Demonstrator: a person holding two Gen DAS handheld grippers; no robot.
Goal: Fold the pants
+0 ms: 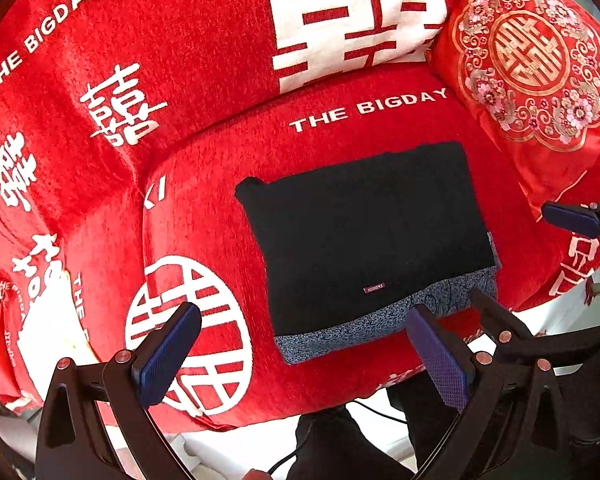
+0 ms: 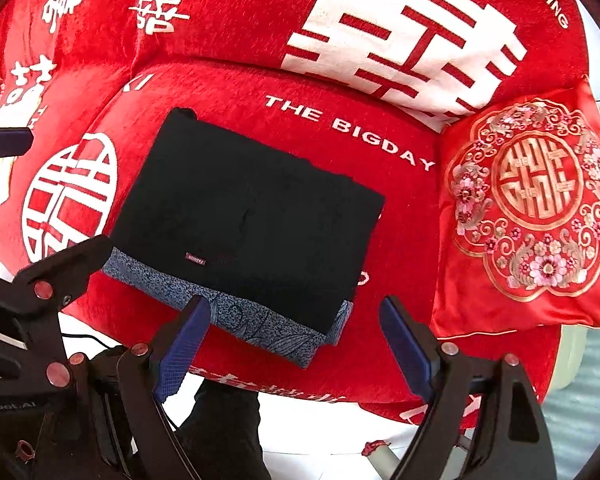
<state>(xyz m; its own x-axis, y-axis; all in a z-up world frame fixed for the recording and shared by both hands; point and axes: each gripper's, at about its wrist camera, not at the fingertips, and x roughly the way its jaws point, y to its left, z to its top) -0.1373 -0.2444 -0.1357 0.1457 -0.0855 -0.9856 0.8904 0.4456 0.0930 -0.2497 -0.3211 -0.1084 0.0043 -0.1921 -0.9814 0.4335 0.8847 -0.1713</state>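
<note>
On the red sofa seat [image 1: 220, 208], the black pants [image 1: 364, 224] lie folded into a flat rectangle. Above them, left gripper [image 1: 304, 356] and right gripper [image 2: 296, 348] hang spread wide, holding nothing.

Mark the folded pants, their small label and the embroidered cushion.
folded pants [image 1: 364, 224]: left wrist view, middle of the black top layer.
small label [image 2: 195, 259]: right wrist view, centre of the tag.
embroidered cushion [image 2: 536, 196]: right wrist view, its gold central emblem.

One pants [image 1: 364, 232] — one cushion [image 1: 532, 80]
</note>
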